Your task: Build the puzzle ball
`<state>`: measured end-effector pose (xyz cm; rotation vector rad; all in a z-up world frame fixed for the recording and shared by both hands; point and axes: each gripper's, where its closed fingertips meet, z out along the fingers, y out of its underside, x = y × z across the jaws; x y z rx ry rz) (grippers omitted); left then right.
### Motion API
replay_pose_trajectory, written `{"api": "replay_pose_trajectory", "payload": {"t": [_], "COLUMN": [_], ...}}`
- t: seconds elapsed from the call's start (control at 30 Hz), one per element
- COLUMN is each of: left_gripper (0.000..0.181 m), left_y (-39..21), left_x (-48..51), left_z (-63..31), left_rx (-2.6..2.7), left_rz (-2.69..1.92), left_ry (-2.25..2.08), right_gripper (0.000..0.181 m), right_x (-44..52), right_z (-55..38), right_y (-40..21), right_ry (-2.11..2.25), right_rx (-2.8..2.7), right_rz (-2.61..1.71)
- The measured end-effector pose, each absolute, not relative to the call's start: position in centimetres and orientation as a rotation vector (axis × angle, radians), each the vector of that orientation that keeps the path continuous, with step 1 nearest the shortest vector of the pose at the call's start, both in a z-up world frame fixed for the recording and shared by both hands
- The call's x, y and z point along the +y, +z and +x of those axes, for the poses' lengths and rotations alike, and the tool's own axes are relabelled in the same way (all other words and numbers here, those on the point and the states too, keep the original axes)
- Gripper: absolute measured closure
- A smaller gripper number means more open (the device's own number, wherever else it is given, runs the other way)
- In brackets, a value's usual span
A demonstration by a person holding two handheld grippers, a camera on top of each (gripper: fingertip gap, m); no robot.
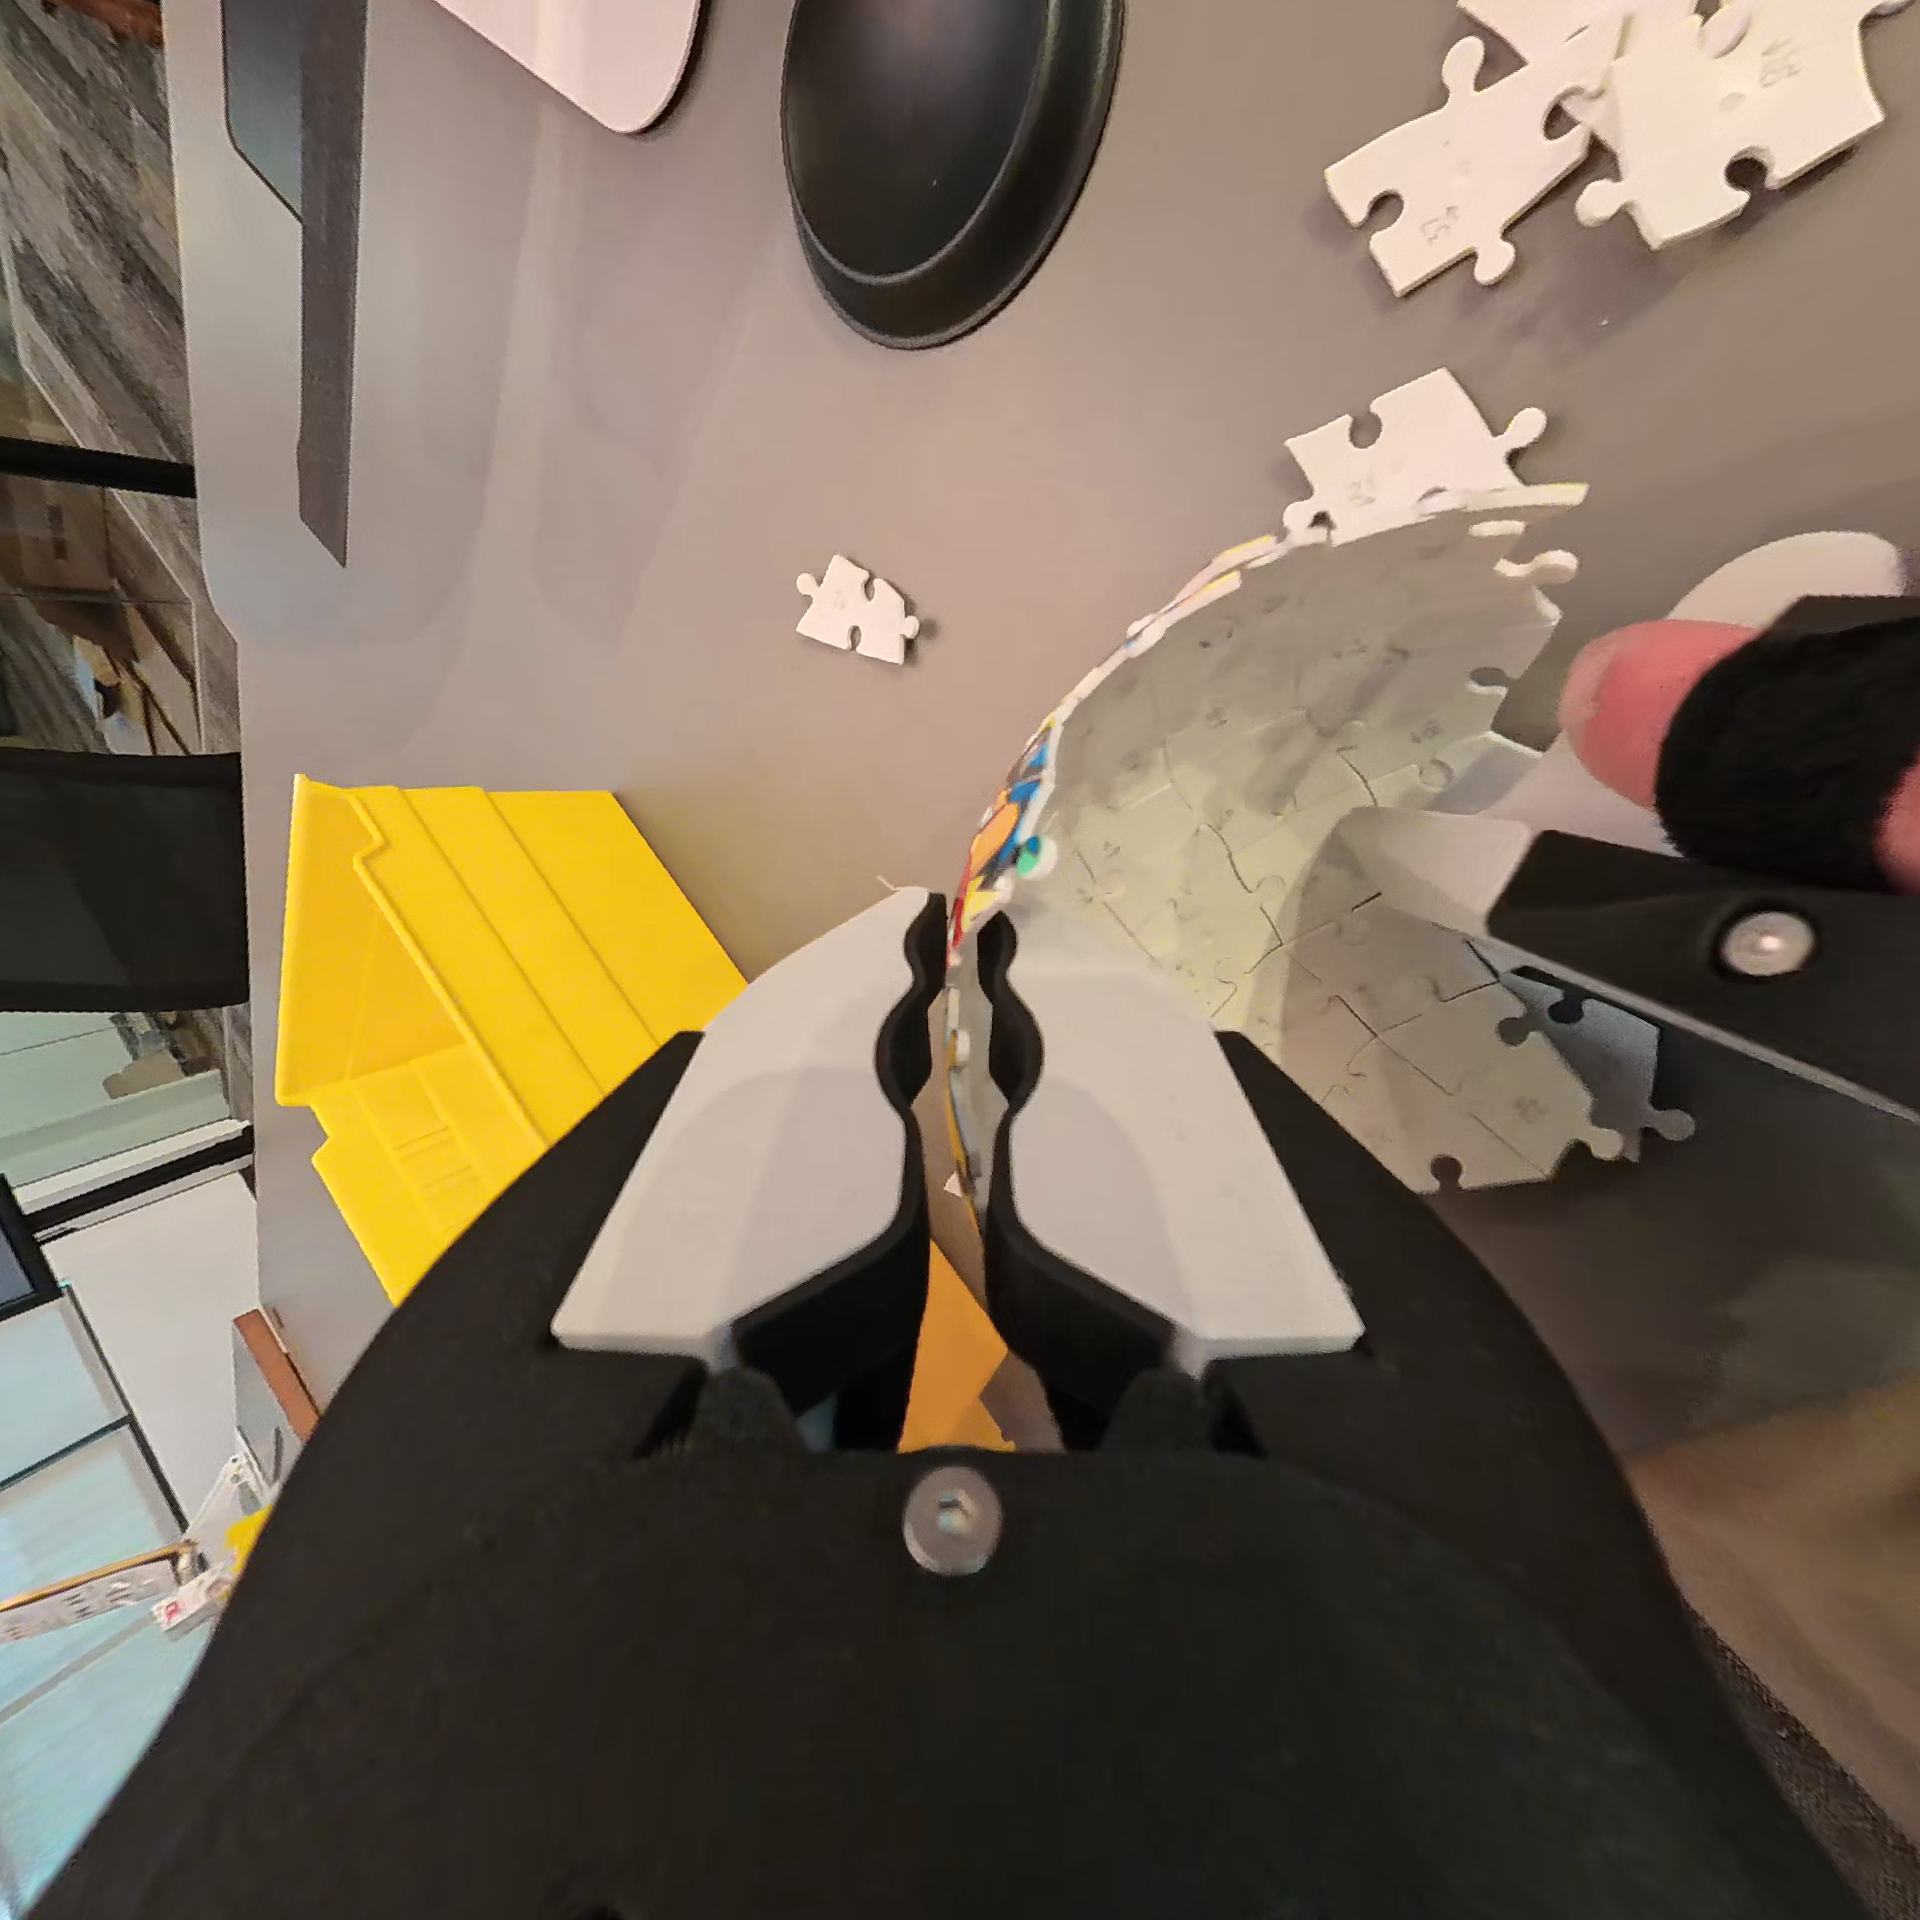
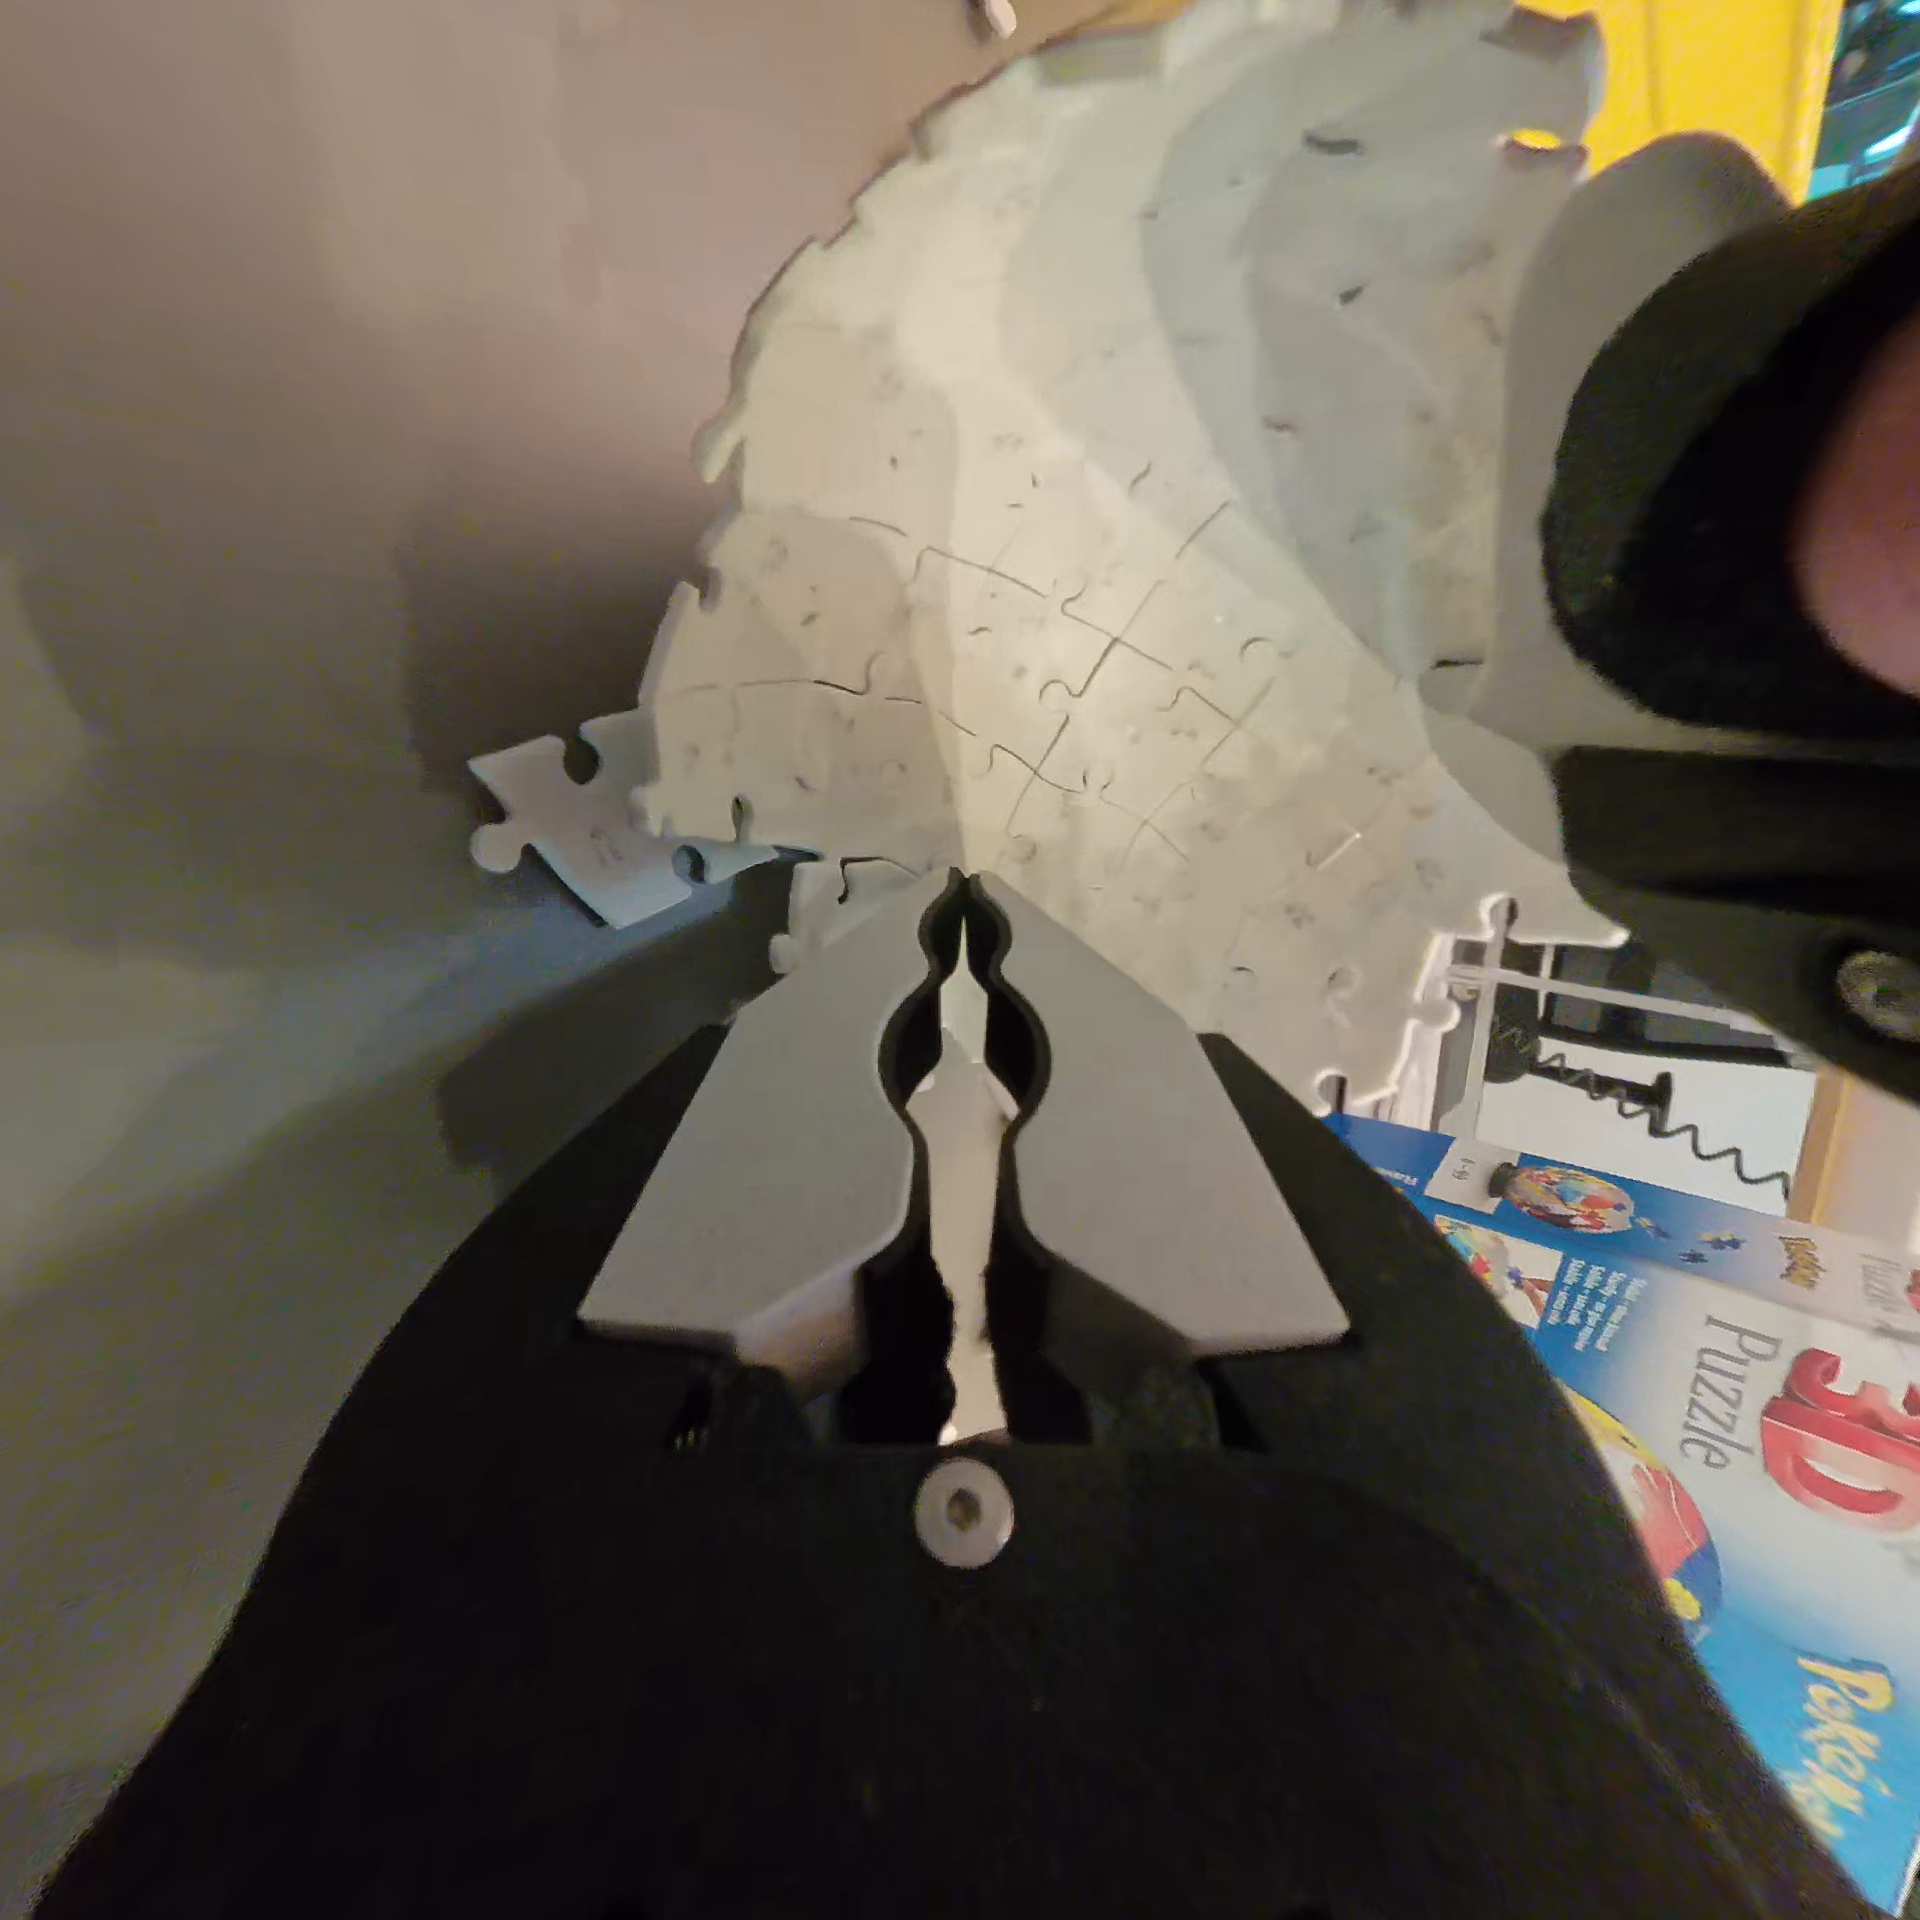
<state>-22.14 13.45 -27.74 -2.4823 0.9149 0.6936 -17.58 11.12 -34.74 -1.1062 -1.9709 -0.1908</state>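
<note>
Both tongs clamp a half-built puzzle ball shell by its edges above a grey table.

Left wrist view: the left gripper is clenched on the coloured rim of the puzzle ball shell, which curves away to its right with the pale inner face showing; the right gripper reaches into the shell from the far right. Loose puzzle pieces lie ahead on the table, a black bowl beyond, a yellow bin to the left.

Right wrist view: the right gripper is pinched shut on the shell's lower edge, the shell filling the frame ahead; a puzzle box lies to its right.
</note>
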Motion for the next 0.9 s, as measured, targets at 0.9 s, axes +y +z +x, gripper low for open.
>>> {"api": "replay_pose_trajectory", "payload": {"t": [0.9], "left_gripper": [0.175], "left_y": [-27.7], "left_x": [13.9], "left_z": [-21.9], "left_rx": [0.843], "left_rz": [-2.481], "left_ry": [0.669], "right_gripper": [0.181], "right_x": [9.5], "right_z": [-16.0], "right_y": [-34.1], "right_ry": [-0.010], "right_rx": [-2.013], "right_rz": [-1.112]}}
